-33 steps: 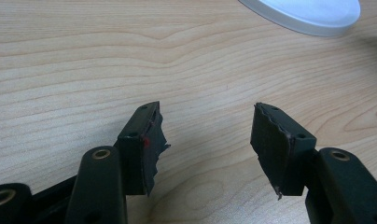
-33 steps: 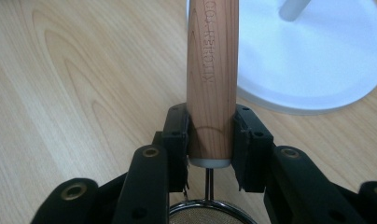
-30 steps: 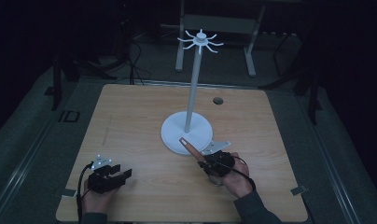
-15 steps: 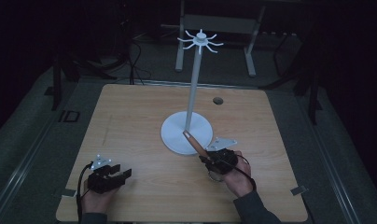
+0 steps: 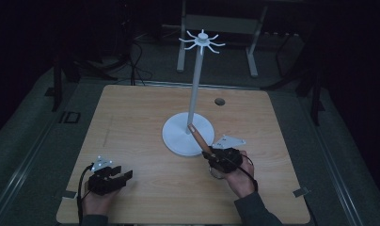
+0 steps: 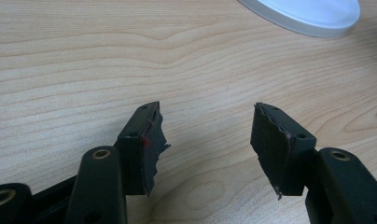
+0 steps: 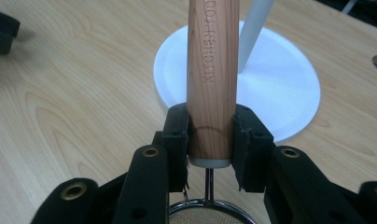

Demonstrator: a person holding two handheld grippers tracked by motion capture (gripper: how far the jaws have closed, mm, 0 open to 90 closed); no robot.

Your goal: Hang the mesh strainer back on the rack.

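Observation:
A white stand rises from the middle of the table, with a round base [image 5: 176, 134], a thin pole [image 5: 195, 89] and a ring of hooks [image 5: 202, 41] at the top. My right gripper [image 5: 211, 157] [image 7: 211, 122] is shut on the wooden handle [image 5: 198, 136] [image 7: 212, 79] of a small strainer. The handle slants up over the base, with its tip close to the pole's foot. The strainer's metal mesh rim [image 7: 210, 212] shows below the jaws. My left gripper [image 5: 121, 176] [image 6: 205, 135] rests open on the bare wood at the front left, holding nothing.
A dark round hole [image 5: 219, 101] sits in the tabletop behind the stand's base. Tape marks [image 5: 300, 192] lie near the table's front corners. A metal frame [image 5: 216, 23] and cables [image 5: 131, 52] stand on the dark floor beyond the far edge.
My right gripper has carried the wooden handle up and to the right, so its tip now sits nearer the pole's foot. The left gripper has not moved.

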